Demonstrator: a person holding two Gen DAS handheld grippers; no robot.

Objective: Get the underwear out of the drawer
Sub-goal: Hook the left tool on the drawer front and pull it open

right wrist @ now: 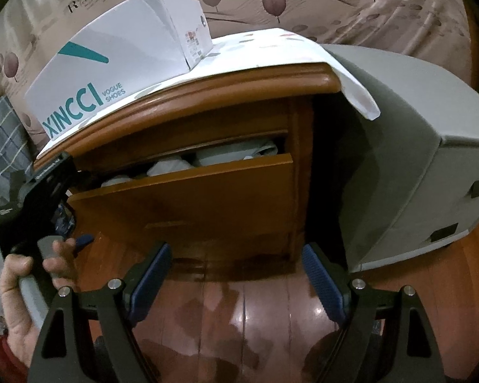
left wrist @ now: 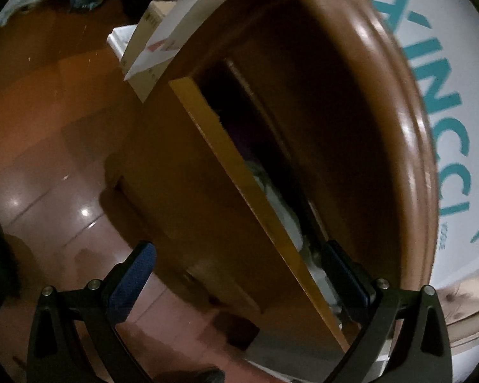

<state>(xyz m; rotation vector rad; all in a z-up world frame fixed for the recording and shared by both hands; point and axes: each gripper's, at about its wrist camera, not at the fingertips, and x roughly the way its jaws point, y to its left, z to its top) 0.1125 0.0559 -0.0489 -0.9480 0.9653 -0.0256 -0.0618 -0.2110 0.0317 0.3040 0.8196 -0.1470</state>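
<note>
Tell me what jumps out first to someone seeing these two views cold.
The white shoe box with teal XINCCI lettering sits on top of the wooden nightstand. Below it, the drawer is pulled partly open, with pale folded clothes showing over its front. The left hand-held gripper is open astride the drawer front's top edge, while the right hand-held gripper hangs open over the glossy floor.

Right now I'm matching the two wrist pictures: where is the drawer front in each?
Left wrist: drawer front runs diagonally through the centre, seen edge-on from above.
Right wrist: drawer front faces the camera, centre.
Shared landmark: the XINCCI shoe box on the cabinet.
</note>
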